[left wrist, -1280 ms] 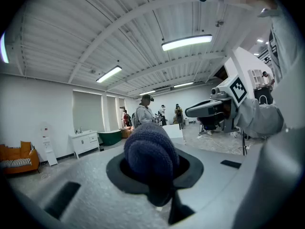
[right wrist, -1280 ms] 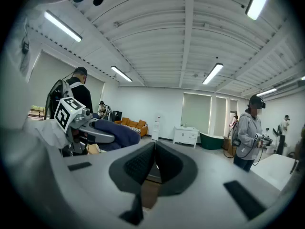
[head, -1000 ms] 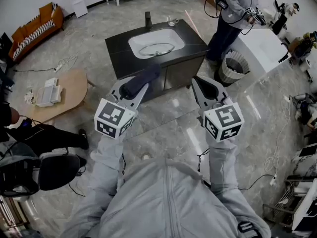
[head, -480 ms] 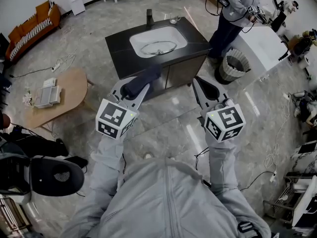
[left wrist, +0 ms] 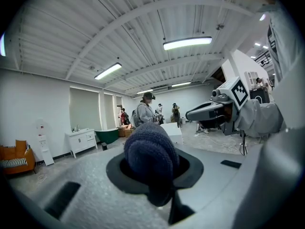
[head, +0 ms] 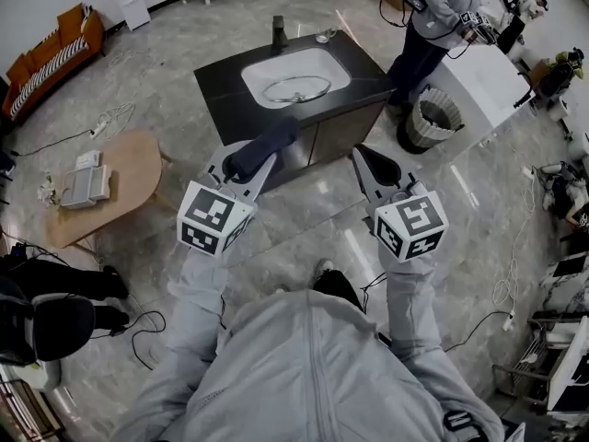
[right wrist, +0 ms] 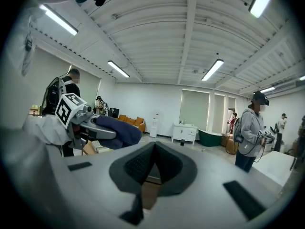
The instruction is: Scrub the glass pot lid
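The glass pot lid (head: pixel 294 88) lies in the white basin (head: pixel 324 66) of a dark sink cabinet (head: pixel 230 99), far ahead of both grippers. My left gripper (head: pixel 269 147) is held in the air, shut on a dark blue cloth (head: pixel 260 148) that bulges out past its jaws; the cloth (left wrist: pixel 150 152) fills the middle of the left gripper view. My right gripper (head: pixel 368 160) is level with it on the right, shut, nothing between its pads (right wrist: pixel 138 166). Both point toward the cabinet across open floor.
A faucet (head: pixel 277 33) and a small glass (head: pixel 321 36) stand behind the basin. A person (head: pixel 433 12) stands right of the cabinet by a wicker bin (head: pixel 433 122) and a white counter (head: pixel 488 72). A round wooden table (head: pixel 106 187) is at left. Cables trail on the floor.
The view has shifted slightly and my foot has come forward below the grippers. Both grippers keep their pose; the left still holds the cloth.
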